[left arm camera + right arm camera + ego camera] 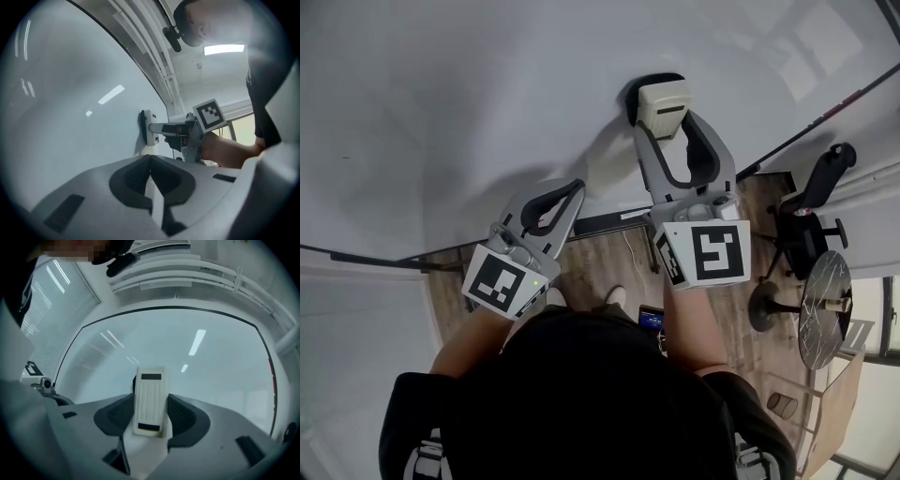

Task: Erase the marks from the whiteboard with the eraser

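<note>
- There is one whiteboard (487, 112), pale and glossy, filling the view ahead of you.
- One eraser (664, 108), cream with a dark felt face, lies flat against the board (upper middle in the head view).
- You hold two grippers, one in each hand.
- Your right gripper (677, 131) has its jaws clamped on the eraser's sides.
- Your left gripper (570, 192) has its jaws pressed fully together on nothing, near the board, below and left of the eraser.
- One office chair (811, 211) stands at the right.
</note>
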The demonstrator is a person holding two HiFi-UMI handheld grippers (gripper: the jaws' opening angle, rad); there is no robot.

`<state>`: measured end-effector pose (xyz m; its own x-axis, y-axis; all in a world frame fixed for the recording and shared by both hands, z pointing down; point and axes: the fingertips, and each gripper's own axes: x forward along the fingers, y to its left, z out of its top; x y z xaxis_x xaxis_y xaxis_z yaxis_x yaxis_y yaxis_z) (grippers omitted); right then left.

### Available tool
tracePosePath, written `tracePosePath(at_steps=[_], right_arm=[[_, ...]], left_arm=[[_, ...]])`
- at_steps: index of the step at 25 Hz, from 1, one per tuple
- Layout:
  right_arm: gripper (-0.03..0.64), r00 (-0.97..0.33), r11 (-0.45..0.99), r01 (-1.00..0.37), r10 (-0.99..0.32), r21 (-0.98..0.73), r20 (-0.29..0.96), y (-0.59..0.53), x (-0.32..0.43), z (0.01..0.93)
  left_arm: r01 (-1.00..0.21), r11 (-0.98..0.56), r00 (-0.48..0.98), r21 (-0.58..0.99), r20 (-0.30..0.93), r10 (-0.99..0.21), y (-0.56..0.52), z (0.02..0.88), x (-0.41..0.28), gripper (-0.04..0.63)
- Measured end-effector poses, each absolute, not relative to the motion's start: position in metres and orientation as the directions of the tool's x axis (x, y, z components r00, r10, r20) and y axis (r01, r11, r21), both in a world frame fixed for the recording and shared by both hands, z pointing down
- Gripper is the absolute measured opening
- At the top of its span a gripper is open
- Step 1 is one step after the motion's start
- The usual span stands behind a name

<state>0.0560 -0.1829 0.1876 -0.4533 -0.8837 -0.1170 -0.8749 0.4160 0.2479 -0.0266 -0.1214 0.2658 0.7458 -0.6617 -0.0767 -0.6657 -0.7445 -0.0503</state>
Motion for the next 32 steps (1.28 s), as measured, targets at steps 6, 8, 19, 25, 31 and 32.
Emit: tracePosePath(at_steps=[6, 8, 19, 25, 31, 32], right_arm=[[0.224, -0.413, 0.384, -0.902, -0.901, 0.199, -0.133, -0.207, 0.092, 0.206], [0.224, -0.390, 0.362, -0.912, -0.910, 0.193, -0.138, -0.211, 0.106, 0.207], [0.222, -0.397, 0.374, -0.913, -0.906, 0.164, -0.146, -0.210, 0.125, 0.201], [0.222, -0.413, 0.384, -0.902, -0.901, 0.198, -0.130, -0.195, 0.087, 0.207], [0.222, -0.495, 0.457, -0.848, -0.864, 0.268, -0.093, -0.174, 0.025, 0.200], [0.222, -0.496, 0.456, -0.847, -0.863, 0.273, -0.096, -0.174, 0.022, 0.197]], left_arm=[[-0.688, -0.723, 0.725, -0.053, -0.079, -0.684, -0.139, 0.285, -0.030, 0.006], [-0.698, -0.714, 0.716, -0.054, -0.083, -0.693, -0.141, 0.287, -0.029, 0.006], [-0.732, -0.679, 0.681, -0.059, -0.082, -0.728, -0.147, 0.276, -0.025, 0.006], [-0.711, -0.701, 0.703, -0.060, -0.091, -0.705, -0.149, 0.280, -0.042, 0.006], [-0.712, -0.698, 0.702, -0.077, -0.116, -0.703, -0.148, 0.253, -0.049, 0.006], [-0.710, -0.699, 0.703, -0.078, -0.120, -0.701, -0.147, 0.250, -0.049, 0.006]])
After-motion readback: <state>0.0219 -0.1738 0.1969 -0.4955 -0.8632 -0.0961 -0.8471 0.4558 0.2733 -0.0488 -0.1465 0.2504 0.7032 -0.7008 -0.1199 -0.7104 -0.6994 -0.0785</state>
